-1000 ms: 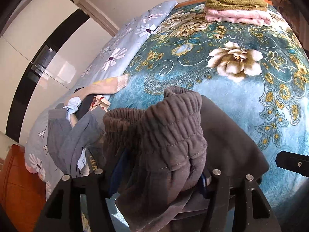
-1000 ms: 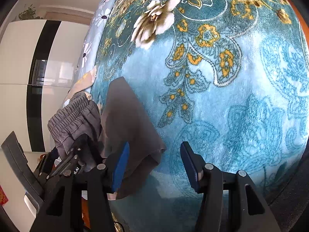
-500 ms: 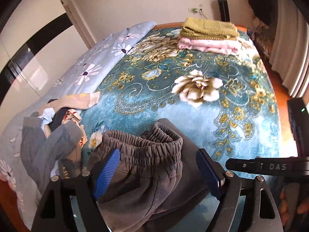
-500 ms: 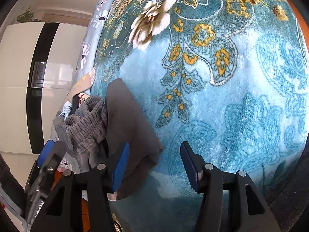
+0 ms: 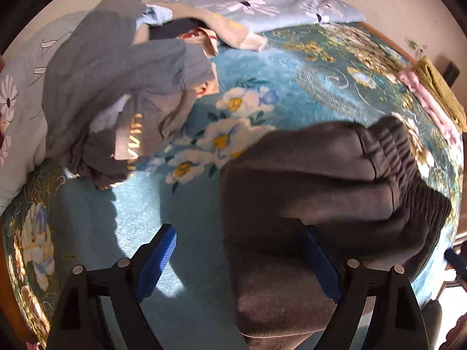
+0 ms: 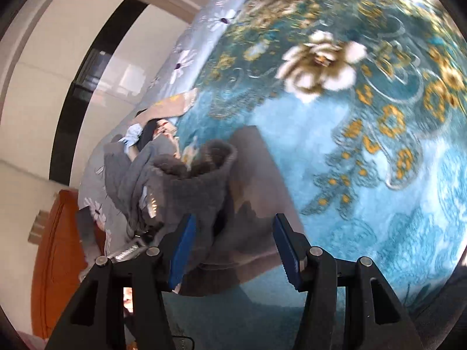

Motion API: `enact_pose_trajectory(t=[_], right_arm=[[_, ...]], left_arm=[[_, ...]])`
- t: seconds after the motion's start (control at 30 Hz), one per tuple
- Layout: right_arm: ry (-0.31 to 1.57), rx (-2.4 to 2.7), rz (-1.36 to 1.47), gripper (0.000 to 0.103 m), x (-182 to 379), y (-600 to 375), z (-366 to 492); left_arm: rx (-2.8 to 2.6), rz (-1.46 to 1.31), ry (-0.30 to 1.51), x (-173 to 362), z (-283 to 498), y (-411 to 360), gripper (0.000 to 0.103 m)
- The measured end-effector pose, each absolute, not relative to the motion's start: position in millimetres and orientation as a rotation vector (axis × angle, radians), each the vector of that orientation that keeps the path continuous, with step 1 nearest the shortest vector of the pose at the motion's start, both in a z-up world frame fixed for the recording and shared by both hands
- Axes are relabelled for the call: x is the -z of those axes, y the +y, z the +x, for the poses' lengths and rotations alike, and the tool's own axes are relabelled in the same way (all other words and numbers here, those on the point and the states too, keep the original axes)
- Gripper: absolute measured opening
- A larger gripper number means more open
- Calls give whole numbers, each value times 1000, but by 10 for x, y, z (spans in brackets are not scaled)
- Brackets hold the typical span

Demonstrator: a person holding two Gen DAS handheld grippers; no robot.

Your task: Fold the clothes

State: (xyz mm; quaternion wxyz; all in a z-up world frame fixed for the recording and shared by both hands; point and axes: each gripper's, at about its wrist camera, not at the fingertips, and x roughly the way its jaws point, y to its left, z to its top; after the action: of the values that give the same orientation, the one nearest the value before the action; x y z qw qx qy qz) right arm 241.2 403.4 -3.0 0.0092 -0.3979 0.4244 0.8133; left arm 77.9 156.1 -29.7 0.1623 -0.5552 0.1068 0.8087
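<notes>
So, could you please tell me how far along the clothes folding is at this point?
Done: an olive and a pink item lie folded and stacked at the far end of the bed. In hand: the dark grey trousers lie bunched on the blanket, with the left gripper and the right gripper both open, holding nothing. Left: the unfolded heap of clothes.
</notes>
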Motion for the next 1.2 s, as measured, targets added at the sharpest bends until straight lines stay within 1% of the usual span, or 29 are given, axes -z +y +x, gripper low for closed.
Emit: enact_pose_trajectory(t=[0.03,0.07,0.13,0.27,0.33,0.47,0.6,0.73,0.8,0.87,0.9,0.93,1.0,1.07,1.2], right_arm=[[1268,-2597,-1262,65,-62,3960,2299],[1210,-2650,-1281,70,-143,3886,2182],[1099,-2743,-1325,70,-274,3748,1944],[951,-2765,-1471,70,-199,3568,1494],[924,-2726,-1545,70,-64,3554,1335],[861,-2667,-1674,70,168,3526,1072],[854,-2646,-1744,70,278,3479,924],[857,-2682,-1729,70,205,3403,939],[866,-2703,-1711,61,157,3374,978],[862,-2713,-1707,40,138,3369,1018],[865,-2713,-1708,35,141,3372,1038],[871,-2702,-1716,26,156,3378,1054],[878,-2685,-1728,23,167,3369,1078],[898,-2693,-1713,18,133,3352,1115],[1042,-2725,-1563,14,-66,3541,1282]], left_arm=[[-2287,-1580,320,344,835,1611,89],[-2266,-1571,337,376,882,1660,89],[-2221,-1560,358,394,910,1748,89],[-2180,-1542,384,438,973,1839,89],[-2167,-1532,388,455,976,1835,89],[-2127,-1551,324,479,915,1733,89],[-2097,-1565,279,482,905,1655,89],[-2060,-1654,105,464,833,1444,89],[-2063,-1676,43,428,790,1313,89],[-2082,-1685,-2,384,750,1176,89],[-2089,-1690,-21,368,722,1115,89],[-2097,-1699,-35,362,692,1058,89],[-2119,-1723,-58,377,642,964,89],[-2136,-1746,-90,390,589,867,89],[-2148,-1720,-158,312,555,735,89]])
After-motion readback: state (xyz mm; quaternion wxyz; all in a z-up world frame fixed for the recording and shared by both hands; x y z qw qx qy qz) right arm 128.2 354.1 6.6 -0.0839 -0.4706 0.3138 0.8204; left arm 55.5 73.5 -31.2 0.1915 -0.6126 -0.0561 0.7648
